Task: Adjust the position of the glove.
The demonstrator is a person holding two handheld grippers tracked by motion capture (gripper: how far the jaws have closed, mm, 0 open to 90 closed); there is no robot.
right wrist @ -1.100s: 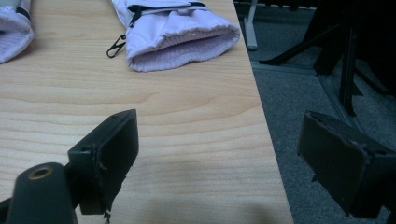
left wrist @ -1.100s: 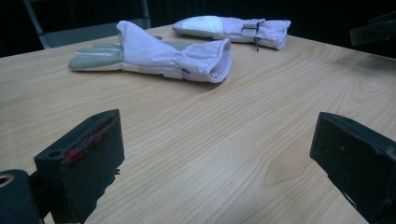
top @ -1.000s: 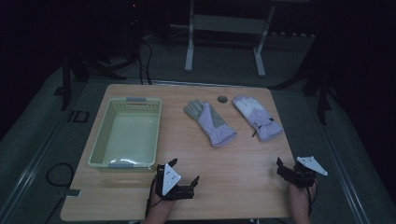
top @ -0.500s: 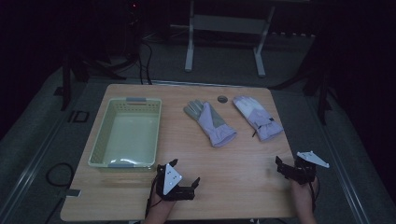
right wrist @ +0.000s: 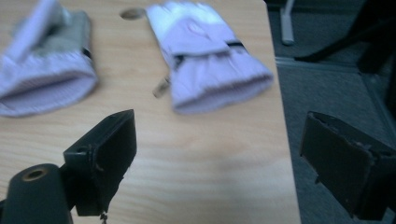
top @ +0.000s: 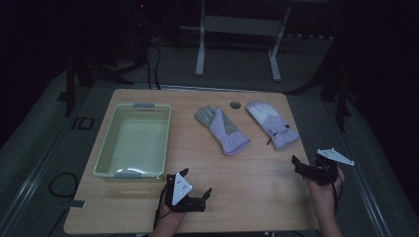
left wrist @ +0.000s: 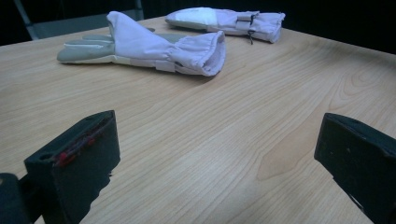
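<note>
While both hands rest at the near edge, the wooden table (top: 257, 182) carries everything else, lit dimly against a dark floor. On its left half sits the pale green basket (top: 104, 153), a perforated tub with grey handles at its short ends. Right of the basket, near the middle of the far half, lies the left glove (top: 223, 129), lilac with a grey palm, its fingertips toward the far edge and its open cuff toward the person. In the left gripper view this glove (left wrist: 154, 46) lies flat with the cuff gaping toward the camera. Just beside it, toward the table's right edge, lies the right glove (top: 272, 125), lilac with a white back and a dark strap, cuff likewise toward the person; the two gloves are apart and do not touch. The right gripper view shows this second glove (right wrist: 205, 51) ahead of the jaws, somewhat blurred.

The left gripper (top: 191, 190) sits low at the near edge just in front of the basket's near right corner, jaws spread wide with bare wood between them, holding nothing. The right gripper (top: 305, 167) hangs at the table's near right corner, its jaws also parted wide and empty, one over the wood and one past the table's edge. A small dark round disc (top: 235, 104) lies between the gloves' fingertips near the far edge.
</note>
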